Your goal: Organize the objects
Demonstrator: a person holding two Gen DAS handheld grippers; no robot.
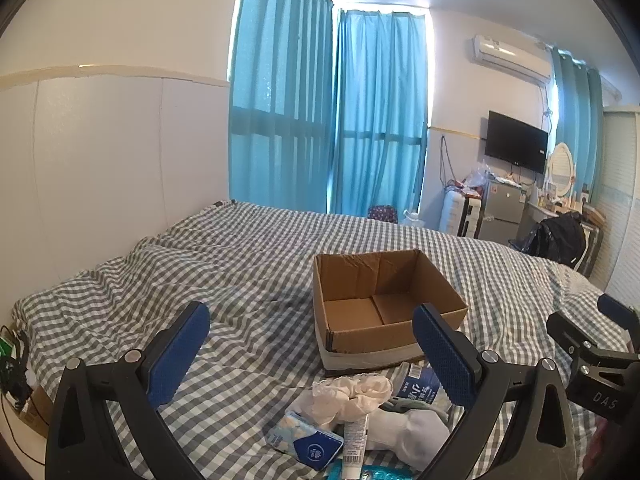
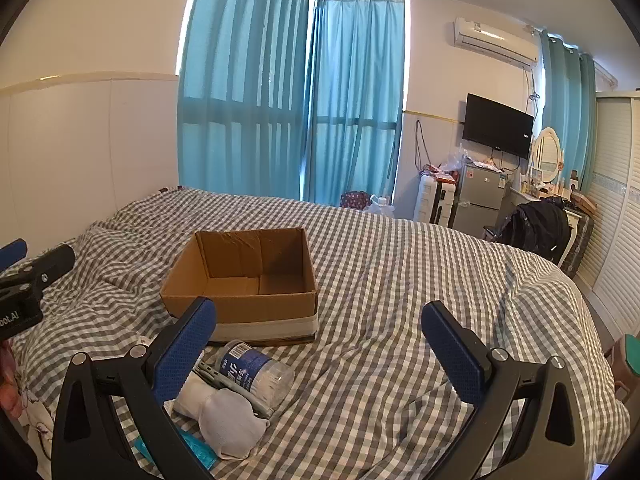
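An open, empty cardboard box (image 1: 384, 304) stands on the checked bed (image 1: 248, 280); it also shows in the right wrist view (image 2: 248, 276). In front of it lies a pile: a plastic bottle with a blue label (image 2: 256, 370), a white sock (image 2: 228, 416), a crumpled cream cloth (image 1: 352, 394), a white tube (image 1: 354, 440), a blue tissue pack (image 1: 306, 440) and a teal wrapper (image 2: 196, 454). My left gripper (image 1: 312, 356) is open and empty above the pile. My right gripper (image 2: 320, 352) is open and empty, to the right of the pile.
The white headboard wall (image 1: 100, 168) runs along the left. Blue curtains (image 1: 328, 120) hang behind the bed. A small fridge (image 2: 480, 200), a suitcase (image 2: 434, 200), a TV (image 2: 498, 126) and a chair with a black bag (image 2: 536, 228) stand at the far right.
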